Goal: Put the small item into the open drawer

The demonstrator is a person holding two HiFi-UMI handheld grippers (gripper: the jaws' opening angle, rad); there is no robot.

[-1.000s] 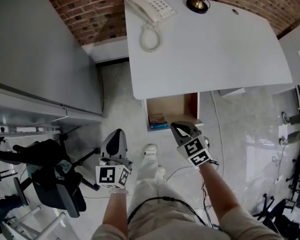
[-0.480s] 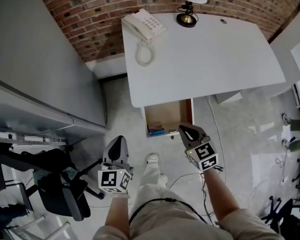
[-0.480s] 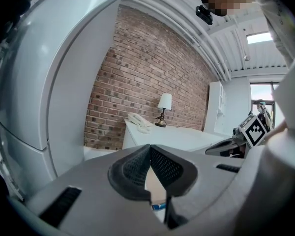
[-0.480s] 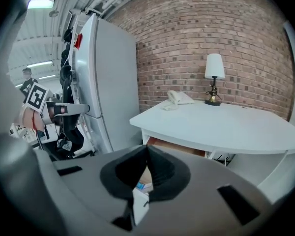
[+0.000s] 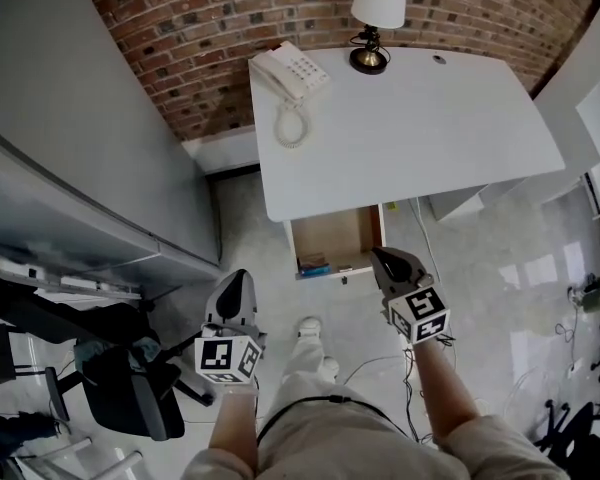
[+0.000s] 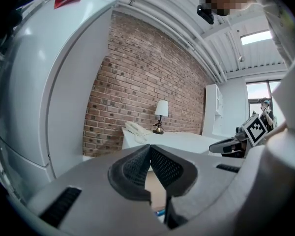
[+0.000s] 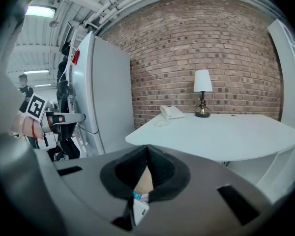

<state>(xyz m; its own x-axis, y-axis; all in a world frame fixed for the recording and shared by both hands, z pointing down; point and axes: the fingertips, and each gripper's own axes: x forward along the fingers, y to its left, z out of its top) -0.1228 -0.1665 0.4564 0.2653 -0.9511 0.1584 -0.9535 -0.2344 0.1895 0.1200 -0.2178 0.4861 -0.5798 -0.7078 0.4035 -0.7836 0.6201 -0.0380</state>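
The open wooden drawer (image 5: 336,236) hangs under the front edge of the white desk (image 5: 420,128). A small blue item (image 5: 315,265) lies in the drawer's front left corner. My right gripper (image 5: 379,254) is shut and empty, just right of the drawer's front. My left gripper (image 5: 237,276) is shut too, lower left of the drawer over the floor. In the right gripper view the jaws (image 7: 147,149) meet, and the blue item (image 7: 138,195) shows through the gap below them. In the left gripper view the jaws (image 6: 150,149) also meet with nothing between them.
A white phone (image 5: 291,71) and a lamp (image 5: 372,18) stand at the back of the desk against the brick wall. A tall grey cabinet (image 5: 80,118) fills the left side. A black office chair (image 5: 120,378) stands lower left. Cables (image 5: 380,353) lie on the floor.
The view has pulled back from the desk, so the lamp shade now shows. The right gripper has drifted slightly right of the drawer. Both grippers stay shut.
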